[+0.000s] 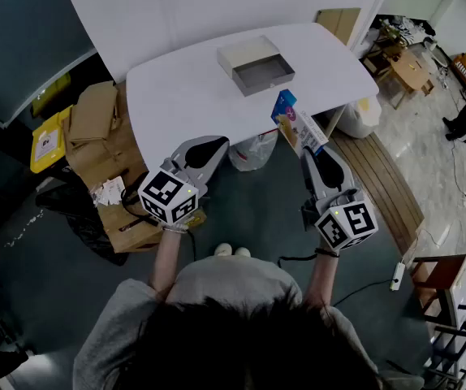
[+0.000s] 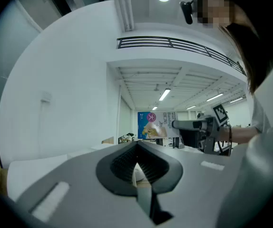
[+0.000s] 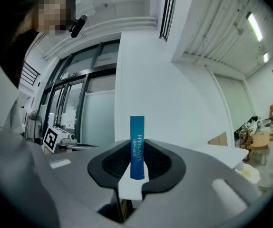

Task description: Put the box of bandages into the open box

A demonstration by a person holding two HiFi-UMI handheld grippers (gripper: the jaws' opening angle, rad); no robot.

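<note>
In the head view, my right gripper (image 1: 312, 154), centre right, grips the box of bandages (image 1: 292, 120) at the near edge of the white table (image 1: 176, 96). The open box (image 1: 257, 65) sits at upper centre, well apart from it. My left gripper (image 1: 209, 146) is at centre left.

In the left gripper view, my left jaws meet at lower centre with nothing between them. The box of bandages shows beyond, just right of centre.

In the right gripper view, my right jaws stand narrow, clamped on the box's blue edge at centre.

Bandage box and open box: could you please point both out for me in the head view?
bandage box (image 1: 296, 122), head view, its printed front face.
open box (image 1: 264, 73), head view, its grey inner floor.
</note>
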